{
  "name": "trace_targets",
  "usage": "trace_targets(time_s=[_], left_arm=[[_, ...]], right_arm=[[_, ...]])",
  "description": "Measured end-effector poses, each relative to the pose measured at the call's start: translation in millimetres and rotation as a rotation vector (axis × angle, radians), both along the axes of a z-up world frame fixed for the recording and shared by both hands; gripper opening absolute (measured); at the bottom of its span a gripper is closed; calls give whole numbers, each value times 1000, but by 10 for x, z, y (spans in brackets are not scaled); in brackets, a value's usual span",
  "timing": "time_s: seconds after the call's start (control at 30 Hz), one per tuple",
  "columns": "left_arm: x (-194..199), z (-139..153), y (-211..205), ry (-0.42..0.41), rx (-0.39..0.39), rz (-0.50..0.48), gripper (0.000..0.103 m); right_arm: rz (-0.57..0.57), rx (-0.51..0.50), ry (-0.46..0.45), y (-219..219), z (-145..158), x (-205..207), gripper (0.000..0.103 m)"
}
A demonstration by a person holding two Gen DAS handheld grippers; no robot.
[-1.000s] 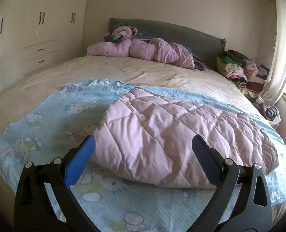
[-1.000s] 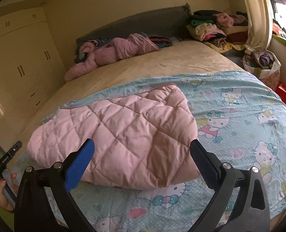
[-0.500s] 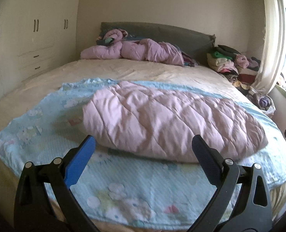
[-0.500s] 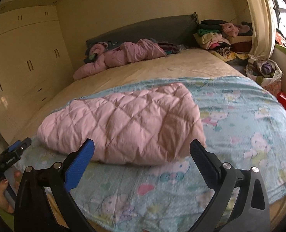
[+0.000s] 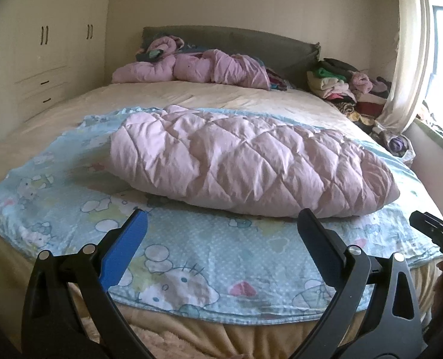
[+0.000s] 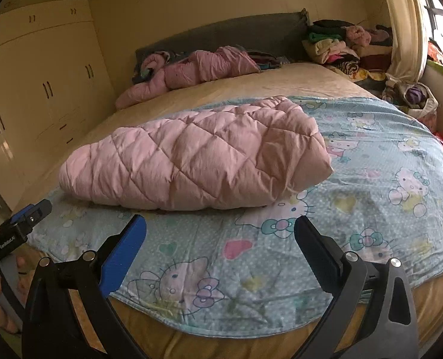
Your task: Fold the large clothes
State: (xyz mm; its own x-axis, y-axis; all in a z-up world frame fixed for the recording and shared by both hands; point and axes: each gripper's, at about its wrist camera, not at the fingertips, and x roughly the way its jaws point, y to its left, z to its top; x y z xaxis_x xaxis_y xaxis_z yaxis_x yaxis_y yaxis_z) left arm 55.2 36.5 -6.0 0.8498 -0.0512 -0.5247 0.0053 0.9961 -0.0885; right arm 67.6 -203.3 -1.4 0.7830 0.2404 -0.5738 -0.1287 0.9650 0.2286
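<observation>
Main risk w/ the pink quilted garment (image 5: 245, 164): it's puffy and slick-looking, so the folded bundle is prob. going to spring open or slide if only the top layer gets pinched. Thin grab = layers peeling apart, fold lost. Second risk: the fingers catching the cartoon-print sheet (image 5: 197, 257) underneath along w/ the garment, since the bundle's near edge is sitting right on it; a lift would then be dragging the sheet too. Third: bundle is lying fairly near the foot edge of the bed (image 6: 281, 95), so a hard pull toward the person could be tipping it off.

Pose: both tools are hanging back at the foot of the bed, low, pointing fwd over the sheet at the bundle, touching nothing. Left gripper (image 5: 221, 233) is facing the bundle's long near side, fingers spread wide, nothing between them. Right gripper (image 6: 220, 233) is same: spread wide, empty, aimed more at the bundle's right end. Each is showing at the edge of the other's view, so they're sitting side by side.

Garment is lying folded mid-sheet, well apart from the other pink clothes (image 5: 191, 68) by the headboard.
</observation>
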Motion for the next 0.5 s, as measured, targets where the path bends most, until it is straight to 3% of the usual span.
trace_targets(time_s=[0.5], left_arm=[[5,-31,37,22,9,22,94]], right_arm=[[30,-23,-4,82,-18,-11,99]])
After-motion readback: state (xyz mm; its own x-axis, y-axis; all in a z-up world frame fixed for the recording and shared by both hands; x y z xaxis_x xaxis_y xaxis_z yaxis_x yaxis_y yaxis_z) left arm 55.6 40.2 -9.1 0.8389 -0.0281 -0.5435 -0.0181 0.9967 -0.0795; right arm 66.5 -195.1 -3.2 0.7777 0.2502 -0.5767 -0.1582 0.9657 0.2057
